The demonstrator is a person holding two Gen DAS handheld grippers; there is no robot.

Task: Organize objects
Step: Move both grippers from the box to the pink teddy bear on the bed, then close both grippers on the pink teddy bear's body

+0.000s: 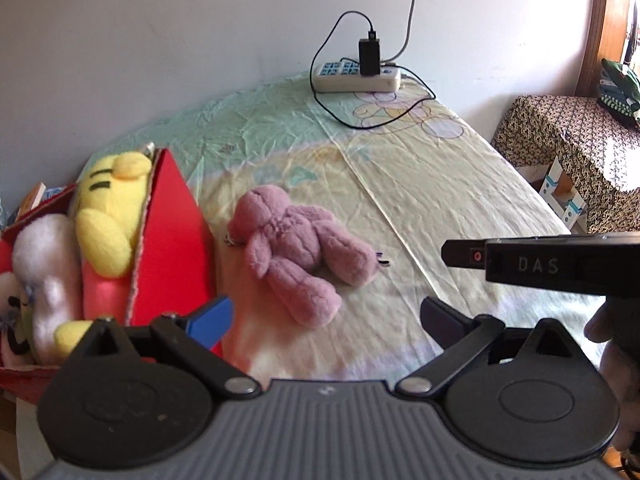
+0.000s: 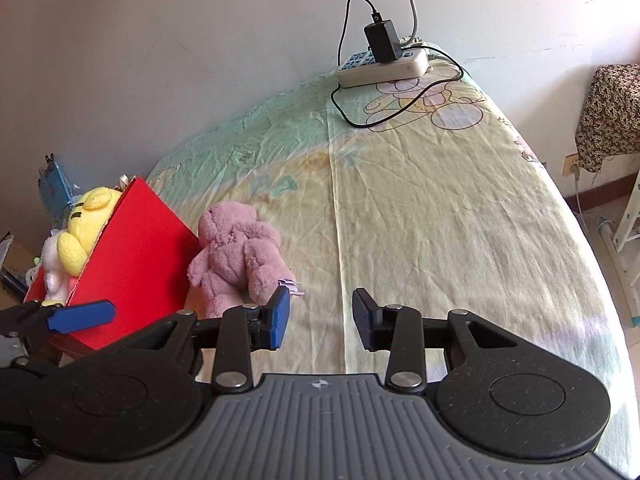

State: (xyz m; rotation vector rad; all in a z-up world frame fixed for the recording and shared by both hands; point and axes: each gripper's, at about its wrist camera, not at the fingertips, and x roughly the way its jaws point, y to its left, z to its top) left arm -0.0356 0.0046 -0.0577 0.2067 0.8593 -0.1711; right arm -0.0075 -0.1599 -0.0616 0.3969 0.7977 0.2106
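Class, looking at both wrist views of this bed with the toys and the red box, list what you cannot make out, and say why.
- Left wrist view: the toys low in the red box are hidden by its wall and the left gripper.
- Left wrist view: the right gripper is cut off by the edge.
- Right wrist view: the pink plush toy has its tag partly behind the right gripper.
- Both views: markings on the power strip are too small.

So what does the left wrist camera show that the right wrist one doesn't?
Only the left wrist view shows the green clothing on the patterned stand and the white plush clearly inside the red box.

Only the right wrist view shows a wall socket and the white rack.

Both show the pink plush bear on the bed sheet, the yellow plush, and the power strip.
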